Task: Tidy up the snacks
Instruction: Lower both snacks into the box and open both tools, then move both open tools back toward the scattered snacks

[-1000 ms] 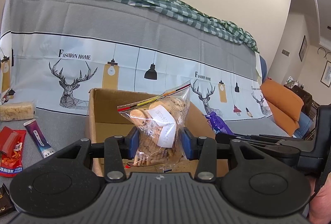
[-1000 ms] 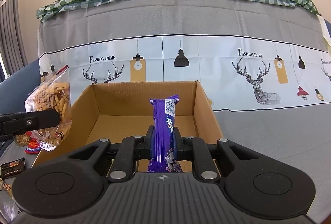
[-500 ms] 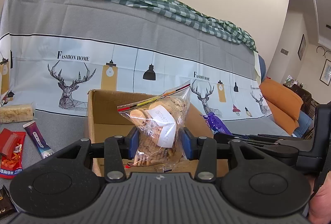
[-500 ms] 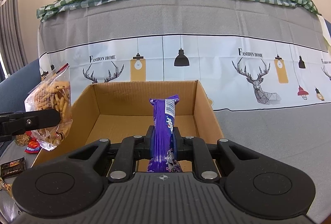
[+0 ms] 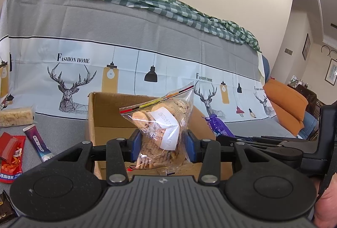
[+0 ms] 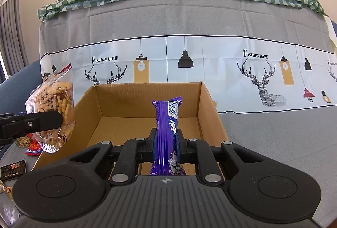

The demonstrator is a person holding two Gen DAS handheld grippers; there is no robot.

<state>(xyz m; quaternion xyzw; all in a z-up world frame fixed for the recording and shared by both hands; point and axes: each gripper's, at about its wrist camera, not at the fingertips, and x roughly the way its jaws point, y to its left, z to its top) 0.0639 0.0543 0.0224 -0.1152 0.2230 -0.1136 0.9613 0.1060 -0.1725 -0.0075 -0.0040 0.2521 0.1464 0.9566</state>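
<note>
Purple foil fills the right gripper [image 6: 166,144]: its jaws are clamped on a purple snack bar [image 6: 167,122] standing upright at frame centre, above the near edge of the cardboard box [image 6: 212,114], whose floor looks bare. The left gripper [image 5: 161,143] is closed on a clear zip bag of biscuits [image 5: 162,124], mid-frame, over the box's left side. Both loads appear to be in the carry step; next each should drop lower inside the walls before the jaws part, one at a time so the grippers do not collide. Lower left of the left wrist view, a red packet [image 5: 10,152] and a small tube [image 5: 38,142] wait on the grey cloth [image 5: 63,129].
</note>
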